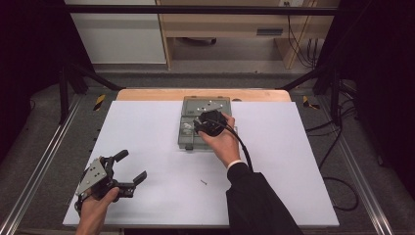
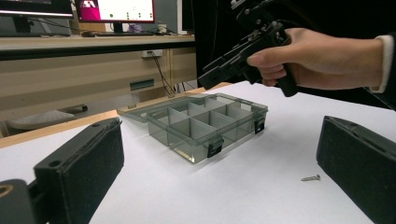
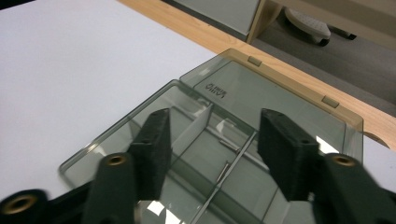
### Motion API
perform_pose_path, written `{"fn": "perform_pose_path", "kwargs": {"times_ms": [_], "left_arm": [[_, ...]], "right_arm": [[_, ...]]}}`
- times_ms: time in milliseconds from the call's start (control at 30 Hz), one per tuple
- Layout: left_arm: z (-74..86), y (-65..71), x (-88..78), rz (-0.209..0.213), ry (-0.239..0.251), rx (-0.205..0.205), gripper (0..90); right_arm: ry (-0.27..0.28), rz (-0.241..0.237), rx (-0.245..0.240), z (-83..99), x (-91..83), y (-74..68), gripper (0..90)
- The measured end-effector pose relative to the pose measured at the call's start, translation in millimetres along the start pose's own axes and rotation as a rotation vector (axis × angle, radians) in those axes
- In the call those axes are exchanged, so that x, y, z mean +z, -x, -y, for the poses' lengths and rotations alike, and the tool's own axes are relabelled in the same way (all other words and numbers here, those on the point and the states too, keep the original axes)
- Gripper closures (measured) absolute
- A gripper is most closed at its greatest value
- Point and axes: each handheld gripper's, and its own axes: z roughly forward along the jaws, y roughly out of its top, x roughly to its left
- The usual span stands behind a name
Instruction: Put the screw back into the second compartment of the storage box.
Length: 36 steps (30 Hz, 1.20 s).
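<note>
- We judge the screw (image 1: 203,182) light, stiff and slippery; lying flat on the white table (image 1: 147,132), it gives little to grip, so we would pinch it across its shank, jaws coming down on either side.
- It is a small, dark grey metal screw with a flared head at one end, lying near the table's front edge, well apart from the box, between our two hands.
- The compartment box (image 1: 188,142) is clear smoky plastic, rigid but likely brittle at its thin dividers and latches. It sits far centre with its lid (image 1: 205,105) folded flat beyond it.
- In the right gripper view, a screw-like piece lies against a divider in one compartment; we cannot tell more.
- Our right gripper (image 1: 201,125) hovers over the box's compartments, jaws parted and pinching nothing.
- Our left gripper (image 1: 131,167) rests near the front left, jaws spread wide and empty, pointing toward the loose screw (image 2: 310,178).
</note>
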Motion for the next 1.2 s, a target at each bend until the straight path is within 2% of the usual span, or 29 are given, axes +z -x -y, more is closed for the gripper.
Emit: {"fn": "perform_pose_path", "kwargs": {"times_ms": [167, 333, 467, 600, 833, 1200], "left_arm": [[0.1, 0.2, 0.2, 0.002, -0.002, 0.0, 0.7], [0.0, 2.5, 0.1, 0.007, -0.002, 0.001, 0.7], [0.3, 1.5, 0.3, 0.005, -0.006, 0.001, 0.7], [0.5, 1.9, 0.5, 0.006, -0.002, 0.0, 0.7], [0.6, 1.4, 0.5, 0.004, -0.008, 0.001, 0.7], [0.6, 1.3, 0.3, 0.006, -0.007, 0.002, 0.7]], "right_arm": [[-0.022, -0.026, -0.013, -3.7, -16.7, -6.5, 26.7], [-0.128, -0.08, -0.013, -2.2, -26.6, -14.1, 13.5], [-0.15, -0.113, -0.031, 5.8, -36.6, -20.0, 10.5], [-0.173, -0.142, -0.009, 15.0, -47.3, -21.7, 9.3], [-0.214, -0.19, -0.005, 24.8, -62.9, -23.1, 7.2], [-0.248, -0.219, -0.025, 39.7, -80.5, -22.6, 6.6]]}}
